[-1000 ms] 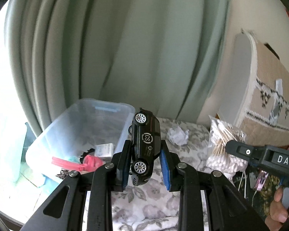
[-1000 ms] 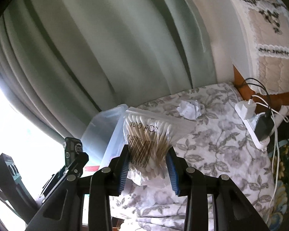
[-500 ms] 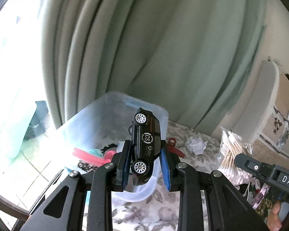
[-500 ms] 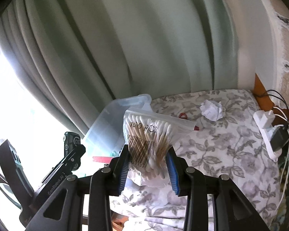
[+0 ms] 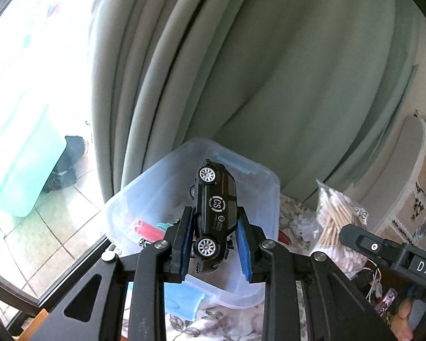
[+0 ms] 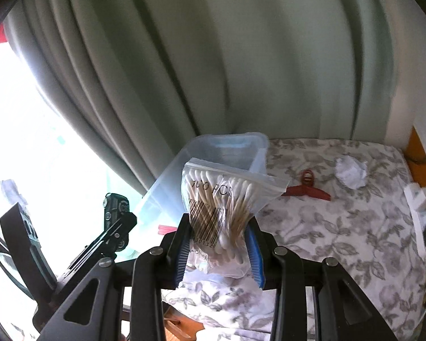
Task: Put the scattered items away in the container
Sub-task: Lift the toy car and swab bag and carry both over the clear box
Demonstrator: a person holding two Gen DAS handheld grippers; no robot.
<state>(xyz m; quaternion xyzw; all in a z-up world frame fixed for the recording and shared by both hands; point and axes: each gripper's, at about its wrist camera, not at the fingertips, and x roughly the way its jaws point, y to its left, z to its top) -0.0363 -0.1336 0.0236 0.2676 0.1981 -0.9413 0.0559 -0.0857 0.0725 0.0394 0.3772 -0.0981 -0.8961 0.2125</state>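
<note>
Two hand-held tools hover by a clear plastic storage container [image 5: 144, 196] with blue latches, standing on a floral-print bedspread [image 6: 340, 236] beside pale green curtains [image 5: 241, 71]. Inside the container lie a pink tube-shaped item [image 5: 147, 228], something teal and small dark pieces too hidden to identify. The left tool [image 5: 215, 244] is clamped on a black toy car with white wheels [image 5: 214, 210], held nose-up above the container's opening. To the right, the right tool [image 6: 219, 248] grips a clear zip bag of wooden cotton swabs [image 6: 224, 199] near the container's rim. Farther right on the bedspread lie a red hair clip [image 6: 306, 186] and a crumpled white paper ball [image 6: 350, 170].
</note>
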